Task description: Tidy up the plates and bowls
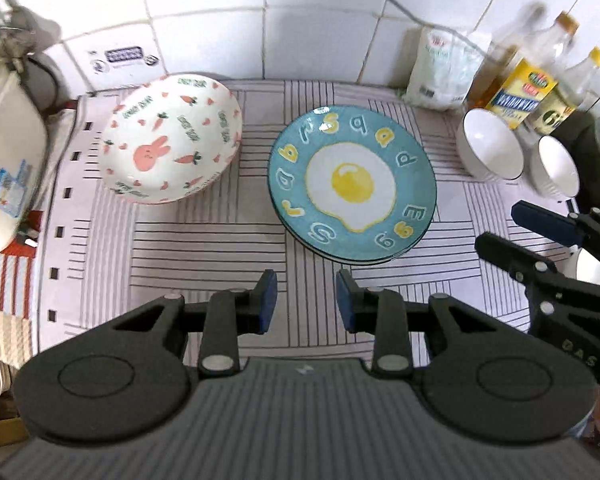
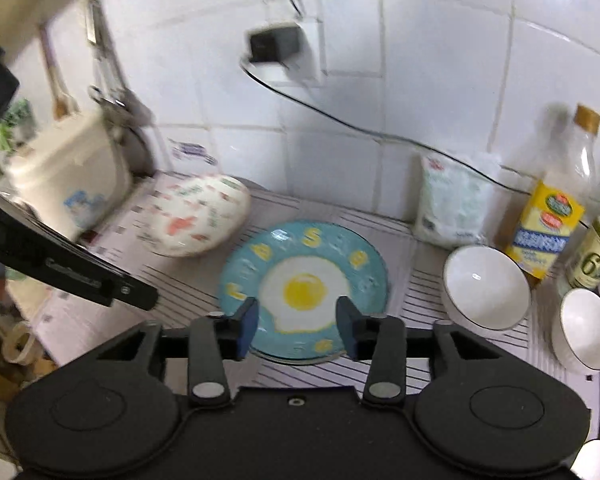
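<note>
A blue plate with a fried-egg picture (image 1: 352,182) lies on top of another plate on the striped mat; it also shows in the right wrist view (image 2: 304,280). A white rabbit-and-carrot bowl (image 1: 172,138) sits tilted at the back left, and shows in the right wrist view (image 2: 196,216). Two small white bowls (image 1: 490,144) (image 1: 558,172) stand at the right, also in the right wrist view (image 2: 486,286) (image 2: 586,326). My left gripper (image 1: 306,300) is open and empty, in front of the blue plate. My right gripper (image 2: 296,326) is open and empty above the plate's near edge; it shows at the right of the left wrist view (image 1: 512,232).
A cream appliance (image 1: 4,152) stands at the left. A white bag (image 1: 444,68) and several bottles (image 1: 520,88) line the tiled back wall at the right. A plugged-in socket (image 2: 284,50) with a cable hangs on the wall. Another white bowl (image 2: 596,458) peeks in at the bottom right.
</note>
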A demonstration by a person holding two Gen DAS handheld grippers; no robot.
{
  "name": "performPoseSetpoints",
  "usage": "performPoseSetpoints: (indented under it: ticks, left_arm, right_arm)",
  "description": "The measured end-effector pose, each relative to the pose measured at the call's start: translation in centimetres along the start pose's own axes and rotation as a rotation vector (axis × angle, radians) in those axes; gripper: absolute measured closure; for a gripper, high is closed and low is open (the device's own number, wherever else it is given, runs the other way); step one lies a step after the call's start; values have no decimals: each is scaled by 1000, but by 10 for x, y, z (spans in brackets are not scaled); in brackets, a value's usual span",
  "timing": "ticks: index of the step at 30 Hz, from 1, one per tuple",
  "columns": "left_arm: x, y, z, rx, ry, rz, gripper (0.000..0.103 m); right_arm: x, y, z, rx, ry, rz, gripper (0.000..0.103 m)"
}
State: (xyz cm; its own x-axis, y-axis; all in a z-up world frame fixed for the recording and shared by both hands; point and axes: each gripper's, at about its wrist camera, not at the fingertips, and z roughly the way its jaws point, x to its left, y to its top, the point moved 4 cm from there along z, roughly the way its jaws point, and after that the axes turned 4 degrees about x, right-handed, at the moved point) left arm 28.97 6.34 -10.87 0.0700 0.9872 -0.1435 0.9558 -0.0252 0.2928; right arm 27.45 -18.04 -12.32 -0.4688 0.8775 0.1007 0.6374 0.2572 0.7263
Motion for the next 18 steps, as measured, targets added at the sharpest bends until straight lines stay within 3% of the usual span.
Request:
performPoseSetpoints:
  ticks: [8,10,12,18]
  left_arm:
    - [53,-15,-40,-72,-4,-13,58]
    - [69,-16,-42,-79,4,-13,48]
    - [84,-15,-41,-86,25,-7,44]
    - [136,-3,-32,-116,22,51,26]
  right_arm:
    - [43,4,-27,-78,101,-3,33]
    - [56,7,-24,-78,105,-7,19]
    - [70,9,-18,-81,77,4,13]
    - [114,19,9,-114,59,34,10]
